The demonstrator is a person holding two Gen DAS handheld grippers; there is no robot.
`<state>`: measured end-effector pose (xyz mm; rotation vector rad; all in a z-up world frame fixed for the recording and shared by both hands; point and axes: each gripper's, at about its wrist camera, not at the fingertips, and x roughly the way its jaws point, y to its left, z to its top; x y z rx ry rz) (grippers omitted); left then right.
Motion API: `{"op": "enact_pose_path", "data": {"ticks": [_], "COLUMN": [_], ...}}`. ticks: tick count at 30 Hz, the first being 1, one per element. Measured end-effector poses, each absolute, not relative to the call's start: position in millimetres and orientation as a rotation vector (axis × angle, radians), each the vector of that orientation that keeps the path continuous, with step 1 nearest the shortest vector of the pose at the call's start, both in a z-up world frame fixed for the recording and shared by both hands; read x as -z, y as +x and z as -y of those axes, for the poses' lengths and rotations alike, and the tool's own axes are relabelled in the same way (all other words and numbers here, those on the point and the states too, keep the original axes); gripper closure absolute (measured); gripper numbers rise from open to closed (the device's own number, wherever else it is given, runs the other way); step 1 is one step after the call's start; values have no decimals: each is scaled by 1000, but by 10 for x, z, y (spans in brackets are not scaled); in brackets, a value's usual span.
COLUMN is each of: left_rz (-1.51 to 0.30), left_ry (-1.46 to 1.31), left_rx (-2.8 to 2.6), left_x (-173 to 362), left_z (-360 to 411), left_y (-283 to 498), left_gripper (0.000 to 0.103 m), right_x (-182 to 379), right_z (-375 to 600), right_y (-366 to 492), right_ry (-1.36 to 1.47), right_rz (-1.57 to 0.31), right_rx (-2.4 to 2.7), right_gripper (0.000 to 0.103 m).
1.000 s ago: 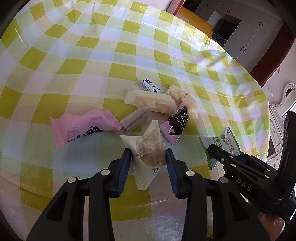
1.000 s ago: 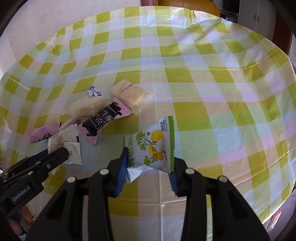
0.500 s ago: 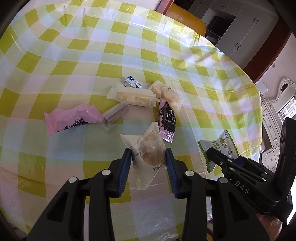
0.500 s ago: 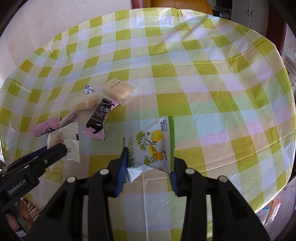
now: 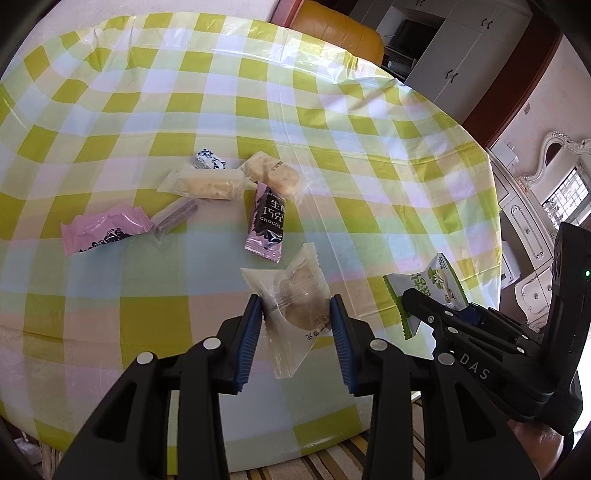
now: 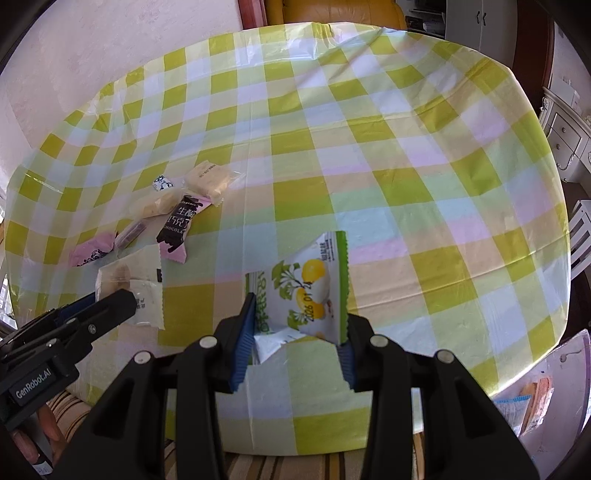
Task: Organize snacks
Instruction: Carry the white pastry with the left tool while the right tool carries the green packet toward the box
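The left gripper (image 5: 295, 314) pinches a clear-wrapped cookie (image 5: 299, 302), the right gripper (image 6: 297, 325) a green-and-white lemon packet (image 6: 306, 291) — both lifted above the checked tablecloth (image 5: 332, 122). Beyond, 6 snacks lie clustered, including a pink chocolate bar (image 5: 266, 223); nothing blocks them.

Home dining room: checked tablecloth (image 5: 258, 92), cabinets (image 5: 461, 55).

Checked tablecloth (image 5: 258, 92), orange chair (image 5: 332, 33), white cabinets (image 5: 461, 48)
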<state>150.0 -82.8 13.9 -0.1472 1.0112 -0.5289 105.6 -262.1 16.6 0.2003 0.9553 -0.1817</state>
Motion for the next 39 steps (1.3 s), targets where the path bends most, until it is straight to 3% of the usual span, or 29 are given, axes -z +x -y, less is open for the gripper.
{"op": "enact_pose_path", "data": {"ticks": [39], "left_rz": [-1076], "left_ry": [158], "left_rx": [1072], "left_x": [-296], "left_z": [3103], "left_y": [229], "left_gripper": [66], "right_x": [-131], "right_z": [4718], "right_y": [-644], "right_ry": [349], "right_rz": [-953], "right_rx": [605], "right_gripper": [63]}}
